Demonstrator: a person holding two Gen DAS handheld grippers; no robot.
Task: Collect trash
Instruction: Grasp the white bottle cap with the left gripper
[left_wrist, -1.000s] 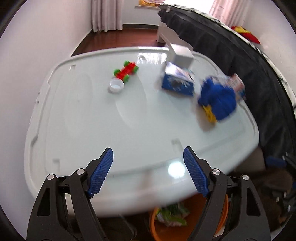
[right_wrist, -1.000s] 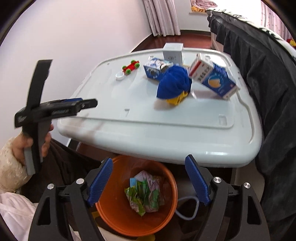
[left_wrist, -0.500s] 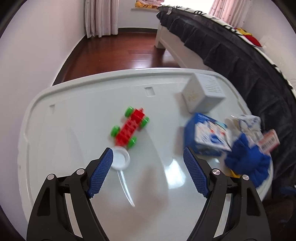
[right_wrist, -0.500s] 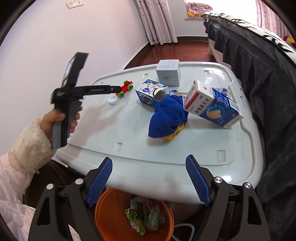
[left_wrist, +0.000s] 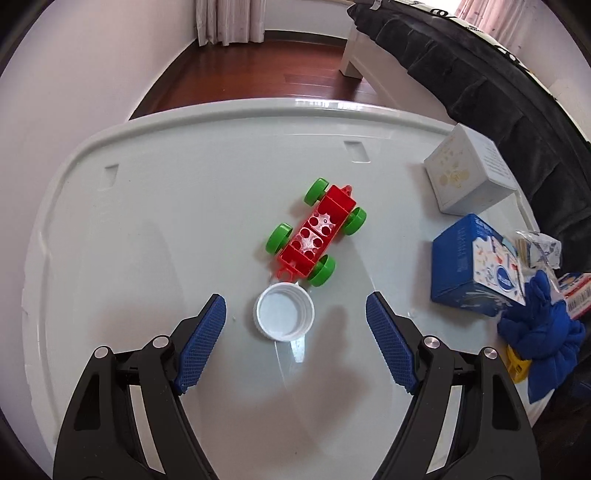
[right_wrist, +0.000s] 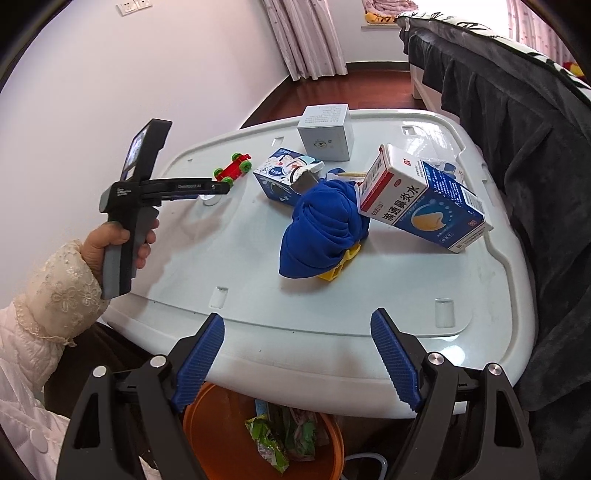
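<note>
A white bottle cap lies open side up on the pale table, just in front of a red toy car with green wheels. My left gripper hangs open right over the cap, which sits between its blue pads without touching them. In the right wrist view the cap peeks out below the left gripper. My right gripper is open and empty at the table's near edge, above an orange bin holding green wrappers. A blue-and-white carton leans on a blue cloth.
A torn blue box and a white cube box stand at the table's right side. A yellow item pokes out under the cloth. A dark-draped bed borders the right. A hand in a cream sleeve holds the left gripper.
My left gripper travelled across the table from its near edge toward the cap and toy car and dropped lower. My right gripper drifted slightly forward from above the bin toward the table.
</note>
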